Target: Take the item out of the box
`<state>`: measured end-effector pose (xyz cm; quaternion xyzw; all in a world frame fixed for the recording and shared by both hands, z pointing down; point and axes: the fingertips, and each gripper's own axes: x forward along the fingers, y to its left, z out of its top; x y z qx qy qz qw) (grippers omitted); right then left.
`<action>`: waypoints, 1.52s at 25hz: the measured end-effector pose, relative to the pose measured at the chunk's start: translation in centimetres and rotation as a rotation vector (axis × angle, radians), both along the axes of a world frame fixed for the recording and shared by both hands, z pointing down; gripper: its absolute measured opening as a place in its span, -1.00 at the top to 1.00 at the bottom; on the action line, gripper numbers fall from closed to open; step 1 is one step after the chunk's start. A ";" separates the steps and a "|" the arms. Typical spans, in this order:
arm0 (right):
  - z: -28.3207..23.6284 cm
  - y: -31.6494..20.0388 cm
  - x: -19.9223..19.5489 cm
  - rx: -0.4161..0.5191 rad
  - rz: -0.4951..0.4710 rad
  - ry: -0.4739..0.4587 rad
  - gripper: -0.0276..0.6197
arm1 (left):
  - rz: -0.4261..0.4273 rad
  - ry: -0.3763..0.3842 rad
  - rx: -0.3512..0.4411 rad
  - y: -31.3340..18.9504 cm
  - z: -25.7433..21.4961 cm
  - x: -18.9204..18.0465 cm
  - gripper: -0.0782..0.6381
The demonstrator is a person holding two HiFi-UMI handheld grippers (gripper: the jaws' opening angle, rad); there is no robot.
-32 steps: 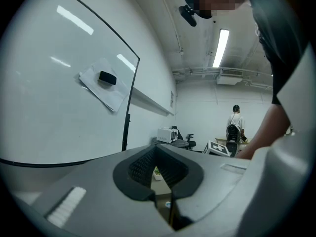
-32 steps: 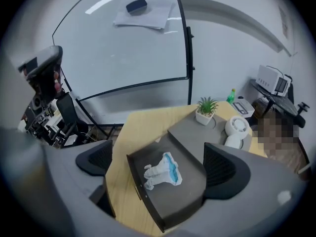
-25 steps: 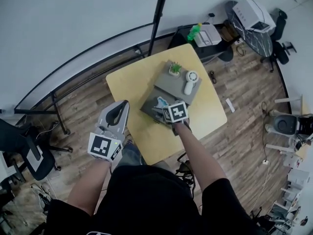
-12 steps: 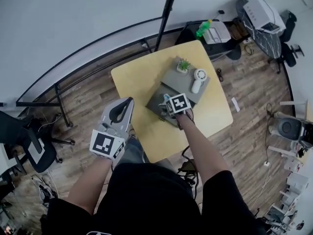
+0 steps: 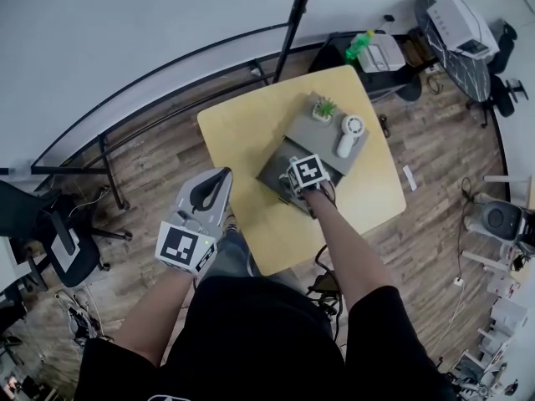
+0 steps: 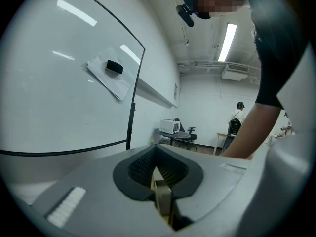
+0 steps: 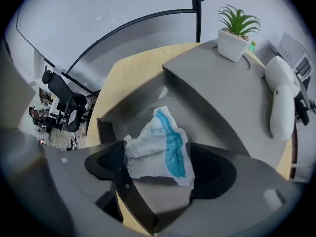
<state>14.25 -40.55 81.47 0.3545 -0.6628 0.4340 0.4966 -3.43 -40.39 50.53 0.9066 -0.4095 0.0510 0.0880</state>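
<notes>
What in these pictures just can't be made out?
- Head view: inside of the box, hidden by the right gripper, whose jaws have just been closing around the packet.
- Right gripper view: the packet's print, too small and crumpled; whether the gripper already presses it.
- Left gripper view: the far person, too small.

One table (image 5: 242,132), one grey box (image 5: 272,176), one crumpled packet (image 7: 158,149), one potted plant (image 7: 236,31) and one white fan (image 7: 281,102) are showing

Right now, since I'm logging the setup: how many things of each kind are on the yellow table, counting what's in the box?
Grey box: 1
Potted plant: 1
White handheld fan: 1
White-and-blue packet, in the box: 1
Total: 4
</notes>
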 end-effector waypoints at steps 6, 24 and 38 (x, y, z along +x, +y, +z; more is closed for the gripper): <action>0.1 0.1 0.5 -0.013 -0.006 0.035 -0.06 | 0.001 0.003 -0.009 0.4 0.4 -0.2 0.78; -4.3 -0.5 0.8 0.086 -0.049 0.033 0.48 | 0.034 0.020 0.012 0.7 -0.6 1.2 0.78; -23.2 -1.8 3.2 0.521 -0.009 -0.009 0.48 | 0.132 0.071 0.106 0.3 -5.6 6.4 0.78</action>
